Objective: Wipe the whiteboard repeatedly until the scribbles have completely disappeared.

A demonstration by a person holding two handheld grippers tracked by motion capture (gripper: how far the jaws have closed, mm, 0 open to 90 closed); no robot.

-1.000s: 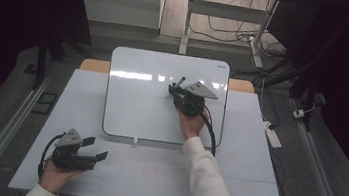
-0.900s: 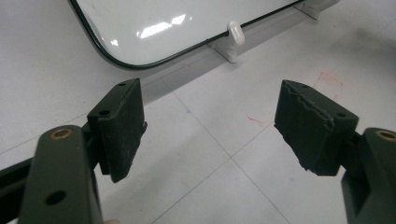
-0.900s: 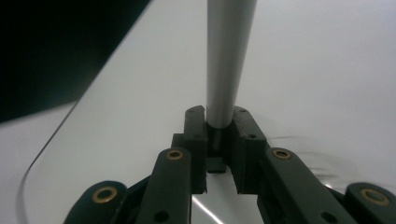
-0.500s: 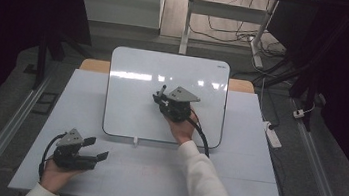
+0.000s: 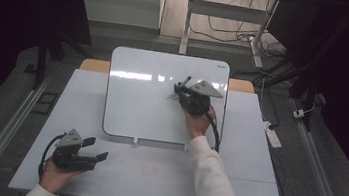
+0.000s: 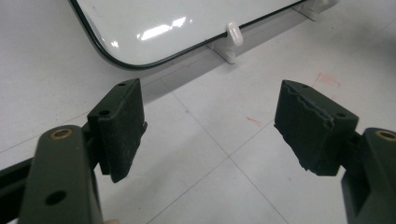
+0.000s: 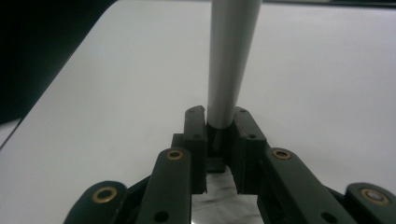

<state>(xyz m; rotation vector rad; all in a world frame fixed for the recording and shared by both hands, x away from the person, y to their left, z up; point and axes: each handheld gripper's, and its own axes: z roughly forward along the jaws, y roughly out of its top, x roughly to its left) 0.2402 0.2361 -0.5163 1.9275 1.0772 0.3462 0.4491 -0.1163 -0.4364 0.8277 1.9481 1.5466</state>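
**A:** Two grippers, and I start with the near one; my left gripper [image 5: 91,149] rests low on the table [image 5: 252,188] at my side, jaws spread wide with nothing between them; in the left gripper view I look past the pads [image 6: 122,126] at bare tabletop and the rounded corner of the whiteboard [image 6: 154,28].

**B:** Parked, then; what has changed farther out?

**A:** The right hand [image 5: 199,121]; a second ago my right gripper [image 5: 179,92] sat at about this spot on the board, half a second ago it had slid left toward the middle, and now it is back to the right; that sweep reads to me as a stroke across the surface, so I judge the writing or wiping is under way, not finished.

**B:** And the grip?

**A:** Pressed together on the marker [image 7: 229,65]; the right gripper view shows its grey barrel pinched between my two jaws and running forward over the whiteboard [image 5: 137,98].

**B:** Is the tip on the board?

**A:** I cannot tell; a faint mark lies just beside the gripper.

**B:** Pose?

**A:** Forearm stretched forward from the bottom edge, sleeve [image 5: 212,183] over the board's lower rim, hand behind the gripper, marker pointing away and up-left.
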